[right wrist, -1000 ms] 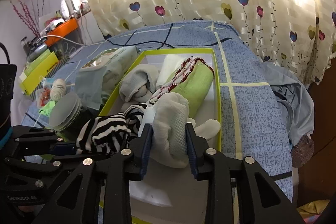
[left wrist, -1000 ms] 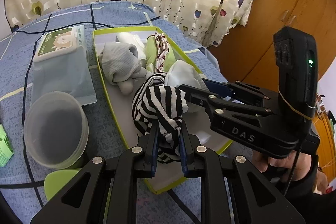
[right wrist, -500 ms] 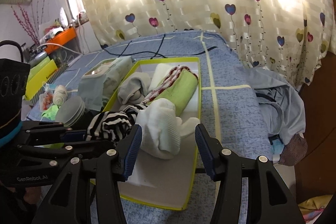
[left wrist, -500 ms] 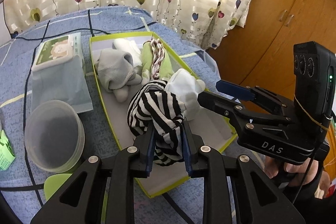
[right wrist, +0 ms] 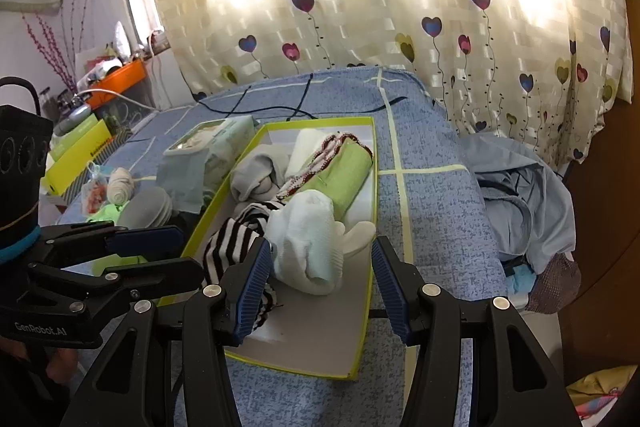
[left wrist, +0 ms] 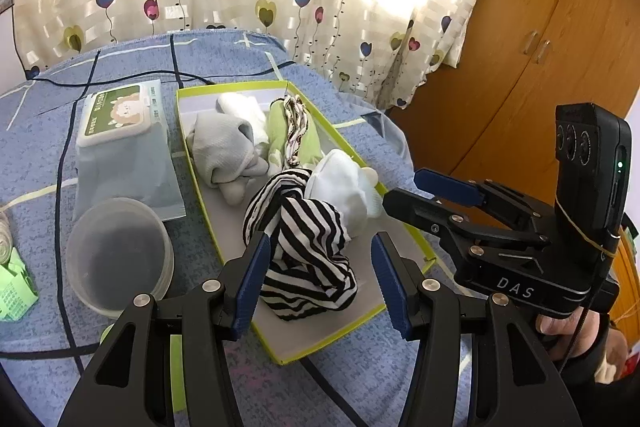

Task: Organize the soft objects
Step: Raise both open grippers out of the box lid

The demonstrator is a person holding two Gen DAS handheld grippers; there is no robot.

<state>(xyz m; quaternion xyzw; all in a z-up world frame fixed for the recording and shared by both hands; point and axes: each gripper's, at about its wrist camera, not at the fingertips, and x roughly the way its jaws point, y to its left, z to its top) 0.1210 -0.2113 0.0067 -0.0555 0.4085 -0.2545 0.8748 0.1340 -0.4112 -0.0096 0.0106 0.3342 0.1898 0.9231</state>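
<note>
A green-rimmed tray [left wrist: 404, 223] [right wrist: 364, 311] lies on the blue bed. In it lie a black-and-white striped cloth [left wrist: 308, 247] [right wrist: 230, 247], a white sock bundle [left wrist: 344, 191] [right wrist: 308, 239], a grey sock bundle [left wrist: 224, 147] [right wrist: 256, 171] and a green roll with a patterned band [left wrist: 294, 139] [right wrist: 340, 175]. My left gripper [left wrist: 320, 279] is open, just behind the striped cloth. My right gripper [right wrist: 320, 287] is open, just behind the white bundle. Each gripper also shows in the other's view: the right one [left wrist: 432, 195] and the left one [right wrist: 160, 247].
A pack of wet wipes [left wrist: 120, 147] [right wrist: 208, 155] and a round plastic tub [left wrist: 116, 255] stand left of the tray. Small items and a rolled sock [right wrist: 120, 187] lie further left. A crumpled blue garment [right wrist: 520, 195] hangs off the bed's right edge, by a wooden wardrobe [left wrist: 540, 47].
Both grippers have opened and drawn back. The right let go of the white bundle first, then the left let go of the striped cloth; both now rest in the tray.
</note>
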